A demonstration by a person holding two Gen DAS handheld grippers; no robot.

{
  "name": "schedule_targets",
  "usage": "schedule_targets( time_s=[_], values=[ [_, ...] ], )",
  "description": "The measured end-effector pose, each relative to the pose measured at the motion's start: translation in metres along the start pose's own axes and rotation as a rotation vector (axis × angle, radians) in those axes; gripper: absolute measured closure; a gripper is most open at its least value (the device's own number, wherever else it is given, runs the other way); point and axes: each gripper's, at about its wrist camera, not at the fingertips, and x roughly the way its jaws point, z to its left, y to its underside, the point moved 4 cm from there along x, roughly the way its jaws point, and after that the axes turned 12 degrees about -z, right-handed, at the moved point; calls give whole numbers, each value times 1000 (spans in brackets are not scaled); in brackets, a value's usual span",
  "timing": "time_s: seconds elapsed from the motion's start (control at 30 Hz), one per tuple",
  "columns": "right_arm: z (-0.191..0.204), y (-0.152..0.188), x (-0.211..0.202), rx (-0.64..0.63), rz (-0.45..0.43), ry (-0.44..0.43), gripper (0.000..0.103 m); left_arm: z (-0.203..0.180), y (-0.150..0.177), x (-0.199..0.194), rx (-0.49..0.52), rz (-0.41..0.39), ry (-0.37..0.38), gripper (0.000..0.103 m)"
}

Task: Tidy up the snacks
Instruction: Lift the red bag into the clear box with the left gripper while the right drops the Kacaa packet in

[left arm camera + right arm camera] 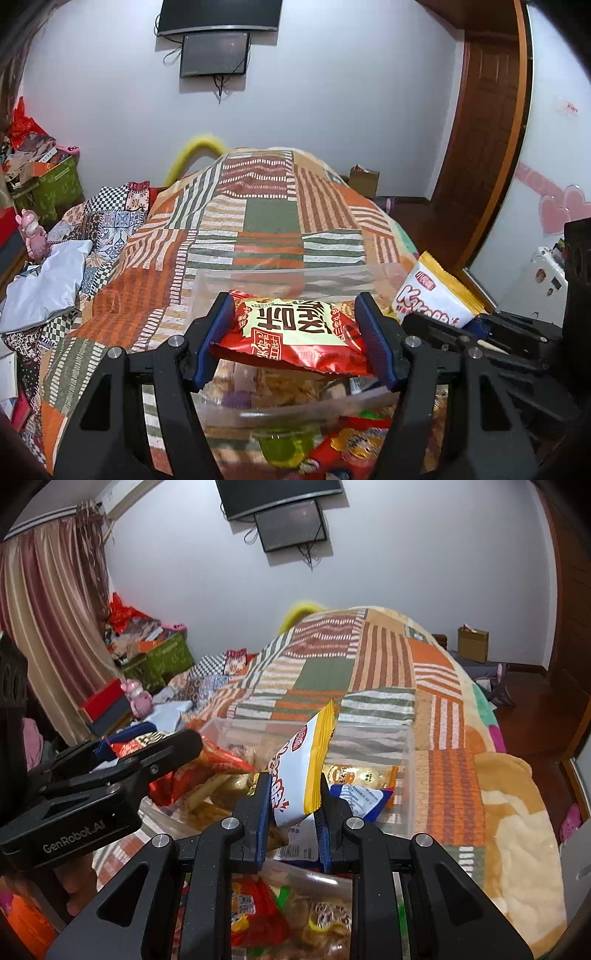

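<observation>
Biggest thing here is the bed with its patchwork blanket (266, 218), all orange, green and cream stripes, stretching away ahead of both sets of fingers. On the blanket, right under and just past the fingertips, sits a clear plastic bin (373, 738) with snack packs piled in it, and there's a second clear container (317, 882) below the right gripper's fingers holding more wrapped snacks plus something green. The left gripper (295, 332) has its blue-padded fingers (212, 332) about half spread and clamped on the two ends of a red snack bag (291, 332) with a cream label, holding it flat and crosswise above the bin. The right gripper (291, 823) has its fingers (263, 812) squeezed in tight on the bottom of a white and yellow snack pack (306, 768), which stands up on edge between them, tilted a bit, over the bin's near side. In the left wrist view that same white and yellow pack pokes out just right of the left fingers. In the right wrist view the left gripper sits off to the left of the right fingers with its red bag over the bin.
</observation>
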Motion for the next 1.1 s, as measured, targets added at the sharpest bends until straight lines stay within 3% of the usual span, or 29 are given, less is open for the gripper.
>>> schedule_targets(
  time_s=[0.37,0.63,0.7,0.77,0.87,0.97,1.1],
  values=[
    [-4,15,27,-28,67,15,83,2,20,34,9,63,-1,36],
    [-4,21,34,-62,103,53,81,2,29,35,19,91,1,34],
    [-4,21,33,-78,107,67,73,3,31,35,9,103,3,34],
    [-4,20,31,-82,110,77,51,5,32,33,-7,111,4,34],
    [-5,18,23,-74,97,83,36,9,30,26,-25,110,6,33],
    [-5,15,14,-63,89,82,30,12,29,17,-44,106,14,33],
    [-5,13,-1,-63,64,88,29,14,27,2,-70,106,27,33]
  ],
)
